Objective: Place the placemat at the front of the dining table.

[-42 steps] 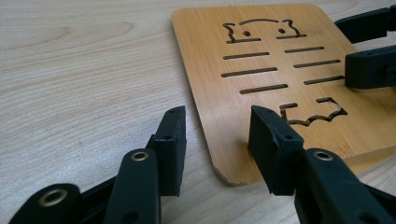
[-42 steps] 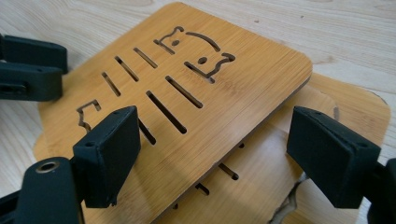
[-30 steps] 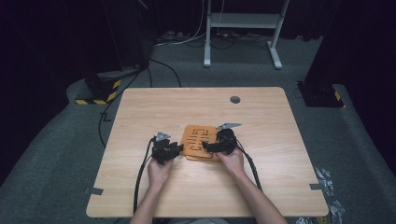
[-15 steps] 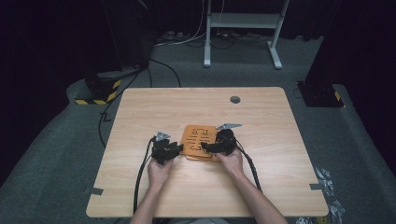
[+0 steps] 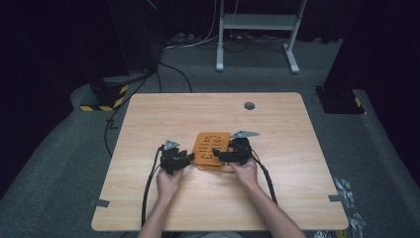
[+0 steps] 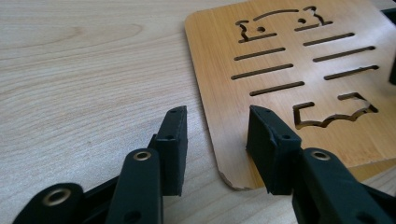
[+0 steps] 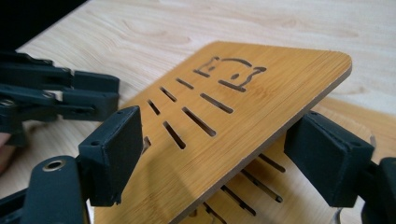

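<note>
On the table (image 5: 297,198), a slotted bamboo board (image 5: 212,148) rests tilted on a second board (image 7: 261,186). The left tongs (image 6: 217,140) have just been opening, freeing its corner; the right tongs (image 7: 210,158) straddle it, apparently without pinching.

One camera looks down from above the table (image 5: 148,119); two ride the grippers close in, all sharing the bamboo board (image 5: 212,148).

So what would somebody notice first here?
Probably the orange board with cut-out slots, mid-table between two black grippers. In the right gripper view its near edge is tilted up over a second board, with the right gripper's jaws on either side. The left gripper, jaws just opening, straddles its corner.
</note>
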The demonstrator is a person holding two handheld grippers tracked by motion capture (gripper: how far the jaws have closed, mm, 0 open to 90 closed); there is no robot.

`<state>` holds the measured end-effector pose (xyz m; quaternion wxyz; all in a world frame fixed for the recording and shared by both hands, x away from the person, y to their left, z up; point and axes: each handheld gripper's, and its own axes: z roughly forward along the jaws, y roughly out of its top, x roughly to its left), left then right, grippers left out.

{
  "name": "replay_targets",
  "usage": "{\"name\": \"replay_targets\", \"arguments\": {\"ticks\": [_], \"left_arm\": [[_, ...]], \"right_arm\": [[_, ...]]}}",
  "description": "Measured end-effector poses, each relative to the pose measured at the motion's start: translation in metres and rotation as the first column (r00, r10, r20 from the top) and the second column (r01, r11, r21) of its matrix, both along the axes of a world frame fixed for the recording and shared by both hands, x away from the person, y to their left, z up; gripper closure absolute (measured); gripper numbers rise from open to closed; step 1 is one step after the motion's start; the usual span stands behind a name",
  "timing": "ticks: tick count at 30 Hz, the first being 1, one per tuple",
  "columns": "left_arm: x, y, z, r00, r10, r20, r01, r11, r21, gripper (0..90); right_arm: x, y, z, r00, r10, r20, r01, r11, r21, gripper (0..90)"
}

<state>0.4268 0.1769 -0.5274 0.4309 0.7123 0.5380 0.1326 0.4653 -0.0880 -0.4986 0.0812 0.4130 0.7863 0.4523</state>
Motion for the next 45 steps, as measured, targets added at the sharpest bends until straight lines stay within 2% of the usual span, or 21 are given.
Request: {"name": "replay_targets", "arguments": {"ticks": [4, 5, 9, 14, 15, 18, 20, 22, 26, 34, 39, 45], "left_arm": [[0.001, -0.001, 0.000, 1.0000, 0.000, -0.005, 0.000, 1.0000, 0.002, 52.2], [0.001, -0.002, 0.000, 1.0000, -0.009, -0.002, 0.009, 0.9997, 0.023, 52.0], [0.000, -0.007, 0.001, 0.9997, -0.022, 0.009, 0.022, 0.9983, 0.054, 51.0], [-0.001, -0.009, 0.001, 0.9996, -0.025, 0.015, 0.024, 0.9972, 0.070, 49.6], [-0.001, -0.014, 0.001, 0.9992, -0.032, 0.024, 0.030, 0.9955, 0.090, 48.2], [-0.002, -0.020, 0.001, 0.9985, -0.048, 0.027, 0.045, 0.9943, 0.097, 47.2], [-0.002, -0.030, 0.001, 0.9975, -0.062, 0.033, 0.058, 0.9916, 0.116, 45.3], [-0.002, -0.038, 0.001, 0.9964, -0.074, 0.041, 0.067, 0.9863, 0.151, 44.4], [0.000, -0.044, 0.001, 0.9952, -0.086, 0.046, 0.077, 0.9828, 0.168, 43.6], [0.007, -0.043, 0.001, 0.9952, -0.089, 0.042, 0.082, 0.9854, 0.149, 42.9], [0.011, -0.044, 0.001, 0.9951, -0.086, 0.048, 0.077, 0.9827, 0.169, 41.7], [0.010, -0.046, 0.001, 0.9957, -0.077, 0.052, 0.066, 0.9790, 0.193, 41.5]], "right_arm": [[-0.001, 0.001, 0.006, 1.0000, -0.001, 0.007, 0.001, 1.0000, -0.008, 20.2], [-0.002, 0.001, 0.009, 0.9999, -0.003, 0.011, 0.003, 1.0000, -0.003, 20.6], [-0.004, 0.001, 0.013, 0.9992, -0.006, 0.039, 0.007, 0.9999, -0.011, 20.8], [-0.007, 0.004, 0.017, 0.9979, 0.007, 0.065, -0.006, 0.9997, -0.022, 20.5], [-0.008, 0.005, 0.019, 0.9973, 0.021, 0.071, -0.020, 0.9996, -0.022, 20.5], [-0.009, 0.008, 0.020, 0.9969, 0.032, 0.072, -0.031, 0.9992, -0.026, 20.3], [-0.011, 0.013, 0.021, 0.9956, 0.043, 0.084, -0.039, 0.9982, -0.046, 20.2], [-0.012, 0.015, 0.022, 0.9946, 0.049, 0.092, -0.043, 0.9972, -0.062, 19.6], [-0.013, 0.015, 0.024, 0.9946, 0.046, 0.093, -0.039, 0.9969, -0.068, 19.8], [-0.013, 0.013, 0.022, 0.9926, 0.023, 0.119, -0.009, 0.9933, -0.115, 30.9], [-0.015, 0.014, 0.019, 0.9946, 0.018, 0.102, -0.007, 0.9934, -0.114, 37.1], [-0.021, 0.017, 0.014, 0.9924, 0.039, 0.116, -0.023, 0.9901, -0.138, 44.6]]}}
